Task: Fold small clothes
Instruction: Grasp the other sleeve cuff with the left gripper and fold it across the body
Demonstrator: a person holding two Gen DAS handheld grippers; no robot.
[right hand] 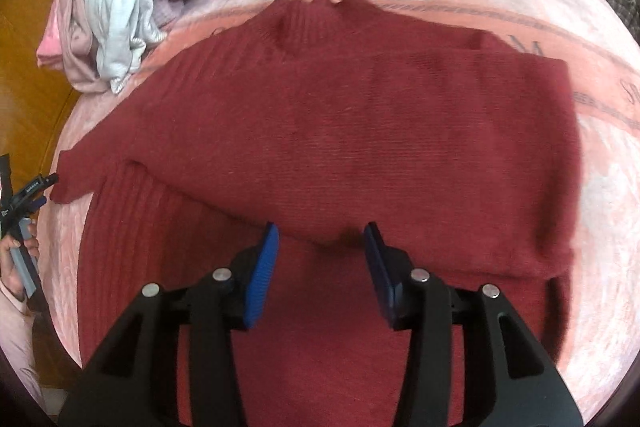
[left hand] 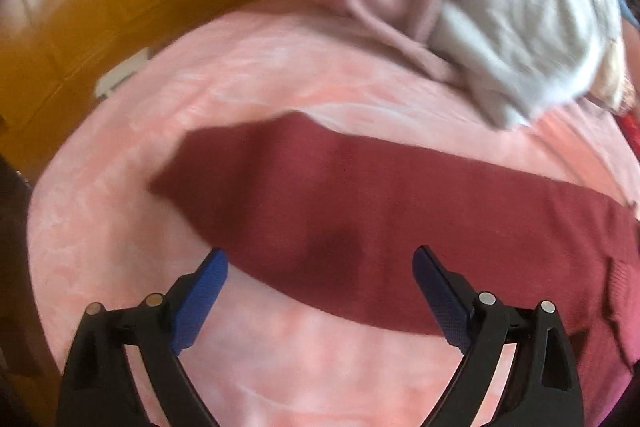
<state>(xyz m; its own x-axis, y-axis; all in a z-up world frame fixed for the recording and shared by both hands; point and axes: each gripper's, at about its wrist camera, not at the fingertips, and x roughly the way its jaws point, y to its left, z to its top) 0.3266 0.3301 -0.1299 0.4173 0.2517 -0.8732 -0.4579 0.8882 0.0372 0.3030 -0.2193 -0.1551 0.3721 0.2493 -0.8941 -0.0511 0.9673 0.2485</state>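
Left wrist view: the left gripper (left hand: 320, 301) hangs with its blue-padded jaws wide apart and nothing between them, above the pale pink plush blanket (left hand: 120, 227) that covers the bed. One long sleeve of the dark red ribbed knit sweater (left hand: 360, 195) lies flat on that blanket, running from a cuff on the view's left toward the body at the right. Beyond the sleeve, at the blanket's far edge, sits a heap of pink and pale grey unfolded clothes (left hand: 500, 19).

Right wrist view: the right gripper (right hand: 322, 267) is part open, gripping nothing, just over the sweater's (right hand: 360, 131) folded edge. The sweater lies spread on the blanket (right hand: 600, 227), collar toward the far side, hem nearest the camera. Its long axis now runs across the view, out to the stretched sleeve; the other sleeve looks already folded over the body. The knit appears soft, light and limp, likely to sag and stretch, so pinching a doubled edge, cuff or shoulder seam should hold best.
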